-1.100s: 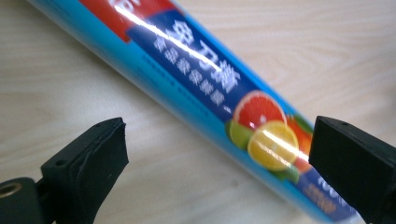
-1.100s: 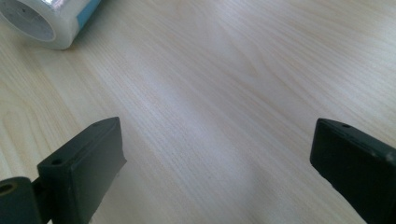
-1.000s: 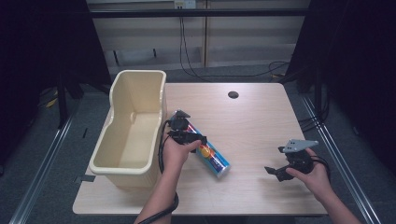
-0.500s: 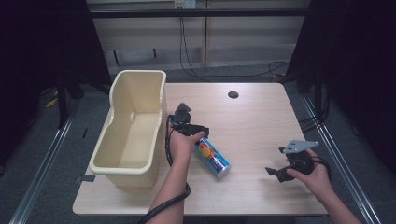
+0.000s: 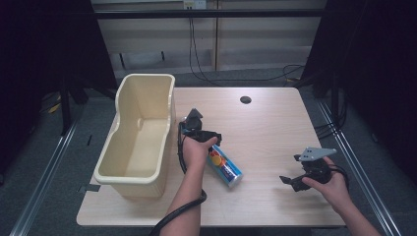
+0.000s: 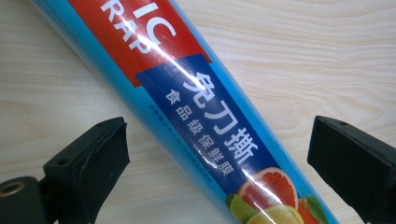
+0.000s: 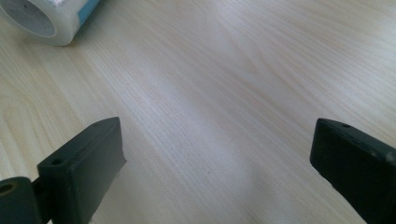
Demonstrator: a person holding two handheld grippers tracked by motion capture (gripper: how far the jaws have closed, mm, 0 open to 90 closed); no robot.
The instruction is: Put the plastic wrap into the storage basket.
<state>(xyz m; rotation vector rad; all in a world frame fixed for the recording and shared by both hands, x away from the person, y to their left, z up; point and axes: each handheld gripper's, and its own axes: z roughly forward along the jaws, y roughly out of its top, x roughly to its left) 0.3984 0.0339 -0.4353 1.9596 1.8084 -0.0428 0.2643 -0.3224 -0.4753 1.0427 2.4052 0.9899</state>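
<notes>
Light wooden counter (image 5: 275, 128) in a dark-curtained room, carrying a cream plastic bin (image 5: 139, 132) and a roll of cling wrap (image 5: 224, 166).

The left hand-held gripper (image 5: 209, 137) hovers over the roll's near end, jaws spread wide on either side of the blue-and-red tube (image 6: 205, 107) without touching it. The right hand-held gripper (image 5: 290, 181), equally wide open and empty, rests low near the counter's right front, well apart from the roll, whose open end (image 7: 35, 18) faces it. The bin stands at the left edge.
</notes>
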